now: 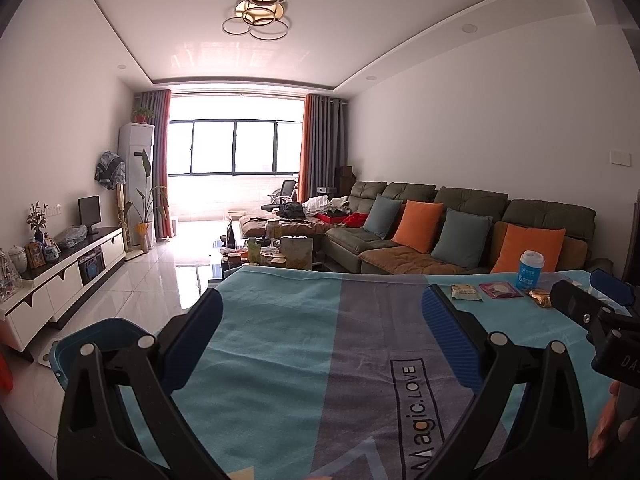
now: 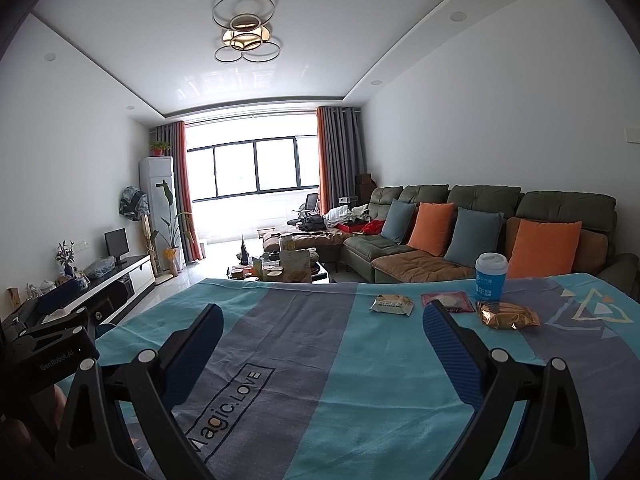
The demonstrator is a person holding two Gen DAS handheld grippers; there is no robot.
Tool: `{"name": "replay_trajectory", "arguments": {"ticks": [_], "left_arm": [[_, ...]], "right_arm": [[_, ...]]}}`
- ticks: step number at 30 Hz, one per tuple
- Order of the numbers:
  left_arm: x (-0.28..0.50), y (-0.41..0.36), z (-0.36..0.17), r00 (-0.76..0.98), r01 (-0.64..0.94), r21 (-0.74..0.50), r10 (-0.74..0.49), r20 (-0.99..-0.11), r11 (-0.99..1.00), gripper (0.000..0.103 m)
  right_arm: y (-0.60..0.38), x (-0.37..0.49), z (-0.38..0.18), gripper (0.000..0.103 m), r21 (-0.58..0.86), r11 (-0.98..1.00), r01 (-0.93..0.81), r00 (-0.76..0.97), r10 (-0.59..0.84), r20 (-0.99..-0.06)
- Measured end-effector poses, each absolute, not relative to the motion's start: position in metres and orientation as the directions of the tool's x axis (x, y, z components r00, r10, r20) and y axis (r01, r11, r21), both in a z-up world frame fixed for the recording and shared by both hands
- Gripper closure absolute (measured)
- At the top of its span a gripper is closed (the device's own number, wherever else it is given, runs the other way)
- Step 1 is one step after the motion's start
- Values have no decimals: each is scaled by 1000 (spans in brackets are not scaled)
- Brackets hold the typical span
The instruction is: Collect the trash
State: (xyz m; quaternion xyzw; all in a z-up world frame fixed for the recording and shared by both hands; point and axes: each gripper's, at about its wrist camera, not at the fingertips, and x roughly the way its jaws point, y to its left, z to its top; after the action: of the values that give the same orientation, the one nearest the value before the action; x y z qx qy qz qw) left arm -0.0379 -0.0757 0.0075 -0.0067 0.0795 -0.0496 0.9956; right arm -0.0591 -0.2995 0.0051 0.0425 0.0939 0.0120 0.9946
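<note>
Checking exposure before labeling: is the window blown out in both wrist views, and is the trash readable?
Left wrist: window clipped white, glare on floor. Right wrist: window also clipped; gold wrapper, cup sharp; fisheye bends the ceiling edges.

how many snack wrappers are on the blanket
3, in a row by the cup: pale wrapper on the left, red wrapper in the middle, gold wrapper on the right. More may be hidden.

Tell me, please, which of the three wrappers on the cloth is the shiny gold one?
The gold wrapper, rightmost, just in front of the blue cup. The other two are a pale packet and a maroon one.
</note>
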Motion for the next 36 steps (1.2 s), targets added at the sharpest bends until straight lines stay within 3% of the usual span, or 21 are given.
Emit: {"name": "replay_trajectory", "arguments": {"ticks": [36], "left_arm": [[-35, -69, 5, 981, 86, -22, -89, -172, 996, 5]], "right_arm": [[-297, -57, 7, 7, 83, 996, -17, 983, 32, -178]]}}
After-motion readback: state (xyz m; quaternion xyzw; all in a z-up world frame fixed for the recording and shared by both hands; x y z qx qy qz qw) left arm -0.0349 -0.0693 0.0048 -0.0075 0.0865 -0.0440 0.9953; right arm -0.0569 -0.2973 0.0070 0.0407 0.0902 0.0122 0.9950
